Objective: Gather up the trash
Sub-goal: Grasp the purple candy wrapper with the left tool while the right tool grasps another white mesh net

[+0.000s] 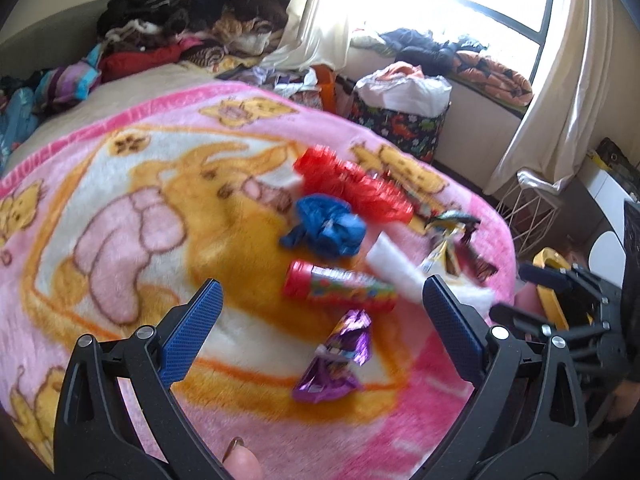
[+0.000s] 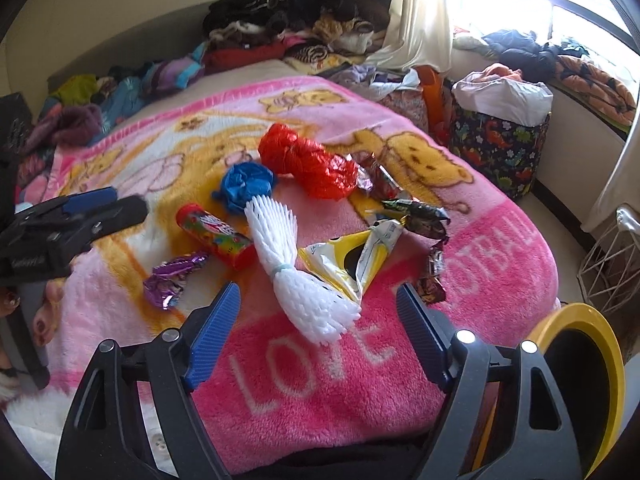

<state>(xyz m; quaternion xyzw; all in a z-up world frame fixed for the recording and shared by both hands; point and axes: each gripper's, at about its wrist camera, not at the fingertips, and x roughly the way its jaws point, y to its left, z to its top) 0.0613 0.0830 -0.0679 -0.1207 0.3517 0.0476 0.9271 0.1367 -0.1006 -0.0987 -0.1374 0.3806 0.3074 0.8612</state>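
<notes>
Trash lies scattered on a pink blanket. It includes a crumpled red bag, a blue bag, a red candy tube, a purple wrapper, a white foam net, a yellow-white packet and dark wrappers. My left gripper hangs open just above the tube and the purple wrapper. My right gripper is open over the near end of the foam net, its pads clear of it.
A yellow-rimmed bin stands at the bed's right edge. Piled clothes fill the far side of the bed. A dinosaur-print basket and a white wire stand sit on the floor near the window.
</notes>
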